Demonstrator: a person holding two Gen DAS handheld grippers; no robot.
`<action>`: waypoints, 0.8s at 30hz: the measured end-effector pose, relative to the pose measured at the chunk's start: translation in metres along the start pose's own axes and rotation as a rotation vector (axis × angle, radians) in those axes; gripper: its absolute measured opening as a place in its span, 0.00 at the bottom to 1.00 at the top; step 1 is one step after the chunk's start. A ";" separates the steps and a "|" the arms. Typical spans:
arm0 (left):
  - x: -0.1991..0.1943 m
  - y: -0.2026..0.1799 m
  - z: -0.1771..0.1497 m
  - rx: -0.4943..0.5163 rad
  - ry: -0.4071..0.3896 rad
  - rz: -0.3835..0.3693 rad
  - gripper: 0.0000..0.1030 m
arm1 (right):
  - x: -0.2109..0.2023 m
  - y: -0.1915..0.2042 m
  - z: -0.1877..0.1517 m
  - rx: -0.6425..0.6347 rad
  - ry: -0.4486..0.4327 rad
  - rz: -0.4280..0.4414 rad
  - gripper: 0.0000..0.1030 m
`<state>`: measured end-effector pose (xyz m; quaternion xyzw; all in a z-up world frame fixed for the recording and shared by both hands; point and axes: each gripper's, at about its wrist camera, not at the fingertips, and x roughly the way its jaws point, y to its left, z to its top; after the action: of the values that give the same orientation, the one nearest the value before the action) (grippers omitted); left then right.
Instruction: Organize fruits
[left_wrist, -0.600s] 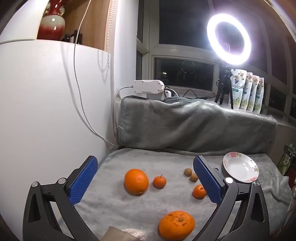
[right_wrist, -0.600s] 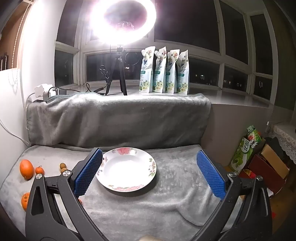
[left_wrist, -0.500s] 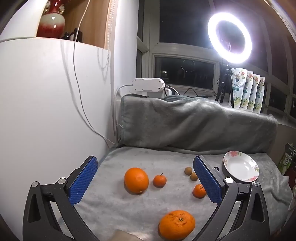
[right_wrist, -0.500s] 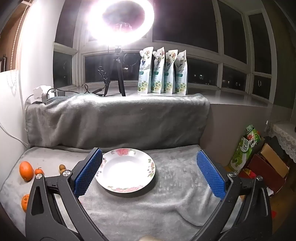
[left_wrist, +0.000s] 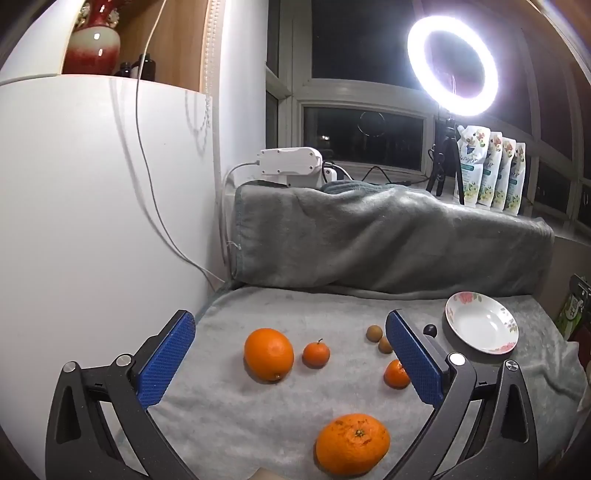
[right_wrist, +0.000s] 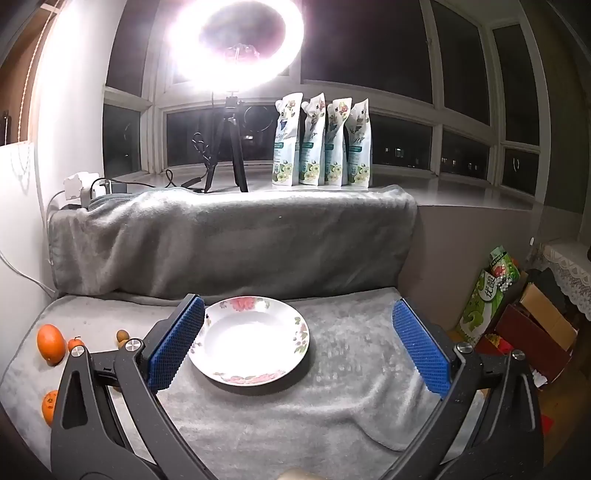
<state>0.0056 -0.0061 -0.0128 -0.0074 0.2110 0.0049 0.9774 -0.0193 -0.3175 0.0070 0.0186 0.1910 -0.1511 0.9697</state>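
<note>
My left gripper (left_wrist: 291, 354): wide, holding nothing, over oranges (left_wrist: 269, 354) on the blanket (left_wrist: 229, 413).
My right gripper (right_wrist: 299, 343): wide, holding nothing, over the plate (right_wrist: 255, 376).

Little can be read: the four white pouches (right_wrist: 320, 142) on the windowsill carry script and teal label bands too small to make out, and the green packet (right_wrist: 487, 291) on the floor bears large white Chinese characters.
</note>
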 end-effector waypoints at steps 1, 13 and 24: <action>0.000 0.000 0.000 0.001 0.000 -0.002 0.99 | 0.000 0.000 0.000 0.001 0.000 0.001 1.00; -0.003 -0.002 0.004 0.003 -0.004 -0.008 0.99 | -0.001 0.000 0.001 0.002 0.000 -0.005 1.00; -0.004 0.000 0.004 -0.001 -0.001 -0.008 0.99 | 0.000 0.002 -0.001 -0.002 0.001 -0.004 1.00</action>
<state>0.0041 -0.0057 -0.0073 -0.0089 0.2104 0.0013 0.9776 -0.0195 -0.3158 0.0060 0.0173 0.1916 -0.1528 0.9694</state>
